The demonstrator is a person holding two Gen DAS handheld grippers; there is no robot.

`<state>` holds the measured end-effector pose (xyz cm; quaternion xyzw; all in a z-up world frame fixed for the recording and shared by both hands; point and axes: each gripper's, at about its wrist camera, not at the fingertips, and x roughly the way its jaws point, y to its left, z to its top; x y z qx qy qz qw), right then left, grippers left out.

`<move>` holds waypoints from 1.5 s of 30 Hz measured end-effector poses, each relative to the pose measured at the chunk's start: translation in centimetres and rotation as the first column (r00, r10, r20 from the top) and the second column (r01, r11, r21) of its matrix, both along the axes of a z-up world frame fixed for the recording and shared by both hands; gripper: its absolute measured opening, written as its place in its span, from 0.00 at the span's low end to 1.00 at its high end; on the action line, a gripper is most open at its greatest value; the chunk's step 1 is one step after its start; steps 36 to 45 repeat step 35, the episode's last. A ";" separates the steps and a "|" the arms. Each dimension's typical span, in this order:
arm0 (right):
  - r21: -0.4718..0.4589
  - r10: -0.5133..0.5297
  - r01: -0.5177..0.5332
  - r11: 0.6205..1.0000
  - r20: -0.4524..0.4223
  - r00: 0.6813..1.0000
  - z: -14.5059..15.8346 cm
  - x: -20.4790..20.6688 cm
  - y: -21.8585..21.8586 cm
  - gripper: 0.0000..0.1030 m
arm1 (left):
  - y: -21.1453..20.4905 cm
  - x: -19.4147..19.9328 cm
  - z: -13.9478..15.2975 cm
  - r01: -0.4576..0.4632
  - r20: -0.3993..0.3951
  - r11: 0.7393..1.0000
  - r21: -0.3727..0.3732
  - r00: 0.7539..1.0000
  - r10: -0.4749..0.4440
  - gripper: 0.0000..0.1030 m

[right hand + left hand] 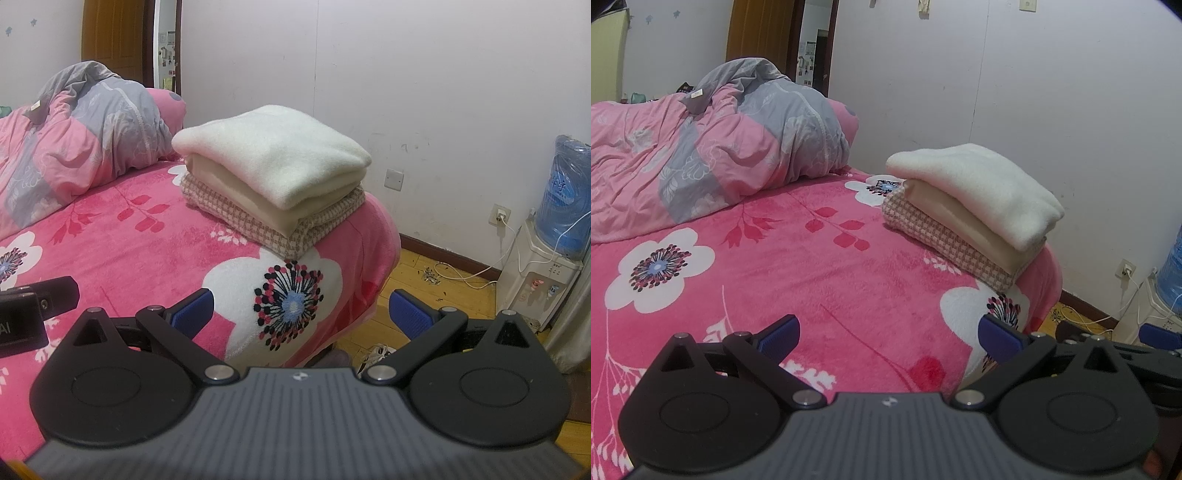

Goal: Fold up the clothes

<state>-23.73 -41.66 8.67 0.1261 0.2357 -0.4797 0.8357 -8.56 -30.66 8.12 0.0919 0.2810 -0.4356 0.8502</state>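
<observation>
Three folded clothes (273, 173) stacked neatly, white on cream on checked | at the corner of the pink flowered bed (122, 251) | left gripper (888, 334) and right gripper (301, 312), jaws spread, holding nothing

Both wrist views look low across the bed (812, 266), sharing the folded stack (273, 177).

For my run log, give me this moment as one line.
left hand-held gripper: open, empty | right hand-held gripper: open, empty | folded clothes: stacked on bed
</observation>
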 end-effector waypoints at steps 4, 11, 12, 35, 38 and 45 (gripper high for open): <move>0.000 0.001 -0.001 1.000 0.000 1.000 0.0 0.0 0.0 0.99 | 0.0 0.0 0.0 -0.002 -0.002 1.000 0.000 1.000 0.002 1.00; 0.003 0.003 -0.003 1.000 -0.002 1.000 0.0 0.1 0.0 0.99 | 0.1 0.0 -0.1 -0.004 -0.002 1.000 0.000 1.000 0.004 1.00; 0.004 0.003 -0.003 1.000 -0.002 1.000 -0.1 0.1 0.0 0.99 | 0.1 0.0 -0.1 -0.004 -0.002 1.000 0.000 1.000 0.004 1.00; 0.007 0.006 -0.006 1.000 0.001 1.000 -0.1 0.2 -0.1 0.99 | 0.1 -0.2 0.0 -0.025 0.011 1.000 0.002 1.000 0.025 1.00; 0.007 0.006 -0.006 1.000 0.001 1.000 -0.1 0.2 -0.1 0.99 | 0.1 -0.2 0.0 -0.025 0.011 1.000 0.002 1.000 0.025 1.00; 0.007 0.006 -0.006 1.000 0.001 1.000 -0.1 0.2 -0.1 0.99 | 0.1 -0.2 0.0 -0.025 0.011 1.000 0.002 1.000 0.025 1.00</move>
